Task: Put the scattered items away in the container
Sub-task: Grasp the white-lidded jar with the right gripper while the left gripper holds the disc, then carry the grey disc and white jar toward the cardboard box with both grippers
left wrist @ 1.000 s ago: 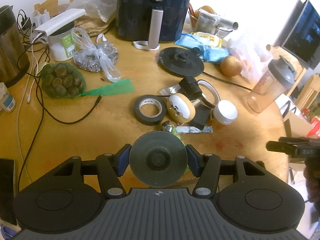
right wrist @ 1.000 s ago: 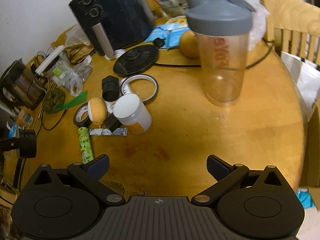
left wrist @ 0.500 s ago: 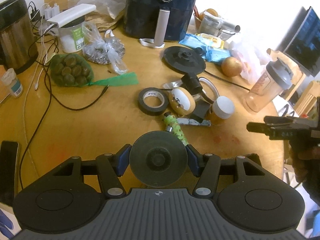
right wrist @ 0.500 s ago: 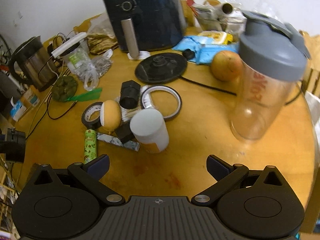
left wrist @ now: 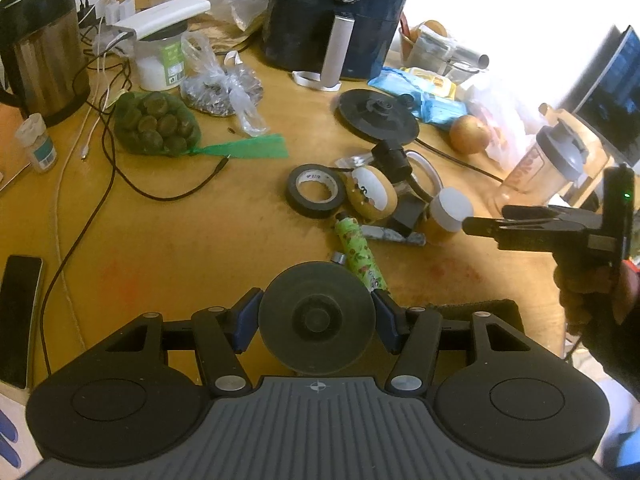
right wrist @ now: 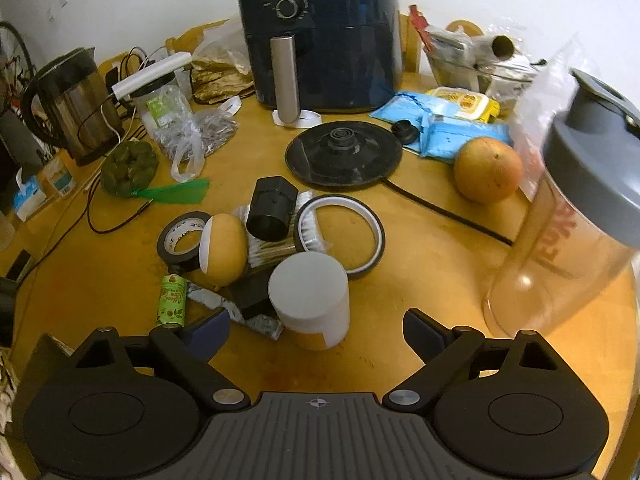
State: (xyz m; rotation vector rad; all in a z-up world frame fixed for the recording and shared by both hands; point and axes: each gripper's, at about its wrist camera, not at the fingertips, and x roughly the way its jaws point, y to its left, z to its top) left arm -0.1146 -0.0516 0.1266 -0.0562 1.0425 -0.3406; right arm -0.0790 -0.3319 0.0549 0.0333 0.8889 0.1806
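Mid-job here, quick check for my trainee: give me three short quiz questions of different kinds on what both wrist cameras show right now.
1. True or false: the left claw is shut on a dark round disc.
2. Multiple choice: what lies nearest between the right claw's open fingers? A) orange B) white-lidded jar C) kettle
3. Fill in: the green patterned tube lies on the table beside the black ___ roll.

Key: 1 true. 2 B, the white-lidded jar. 3 tape; the black tape roll lies flat.

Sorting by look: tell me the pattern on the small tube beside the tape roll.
Bright green tube with a small fruit print; clearest in the left wrist view.
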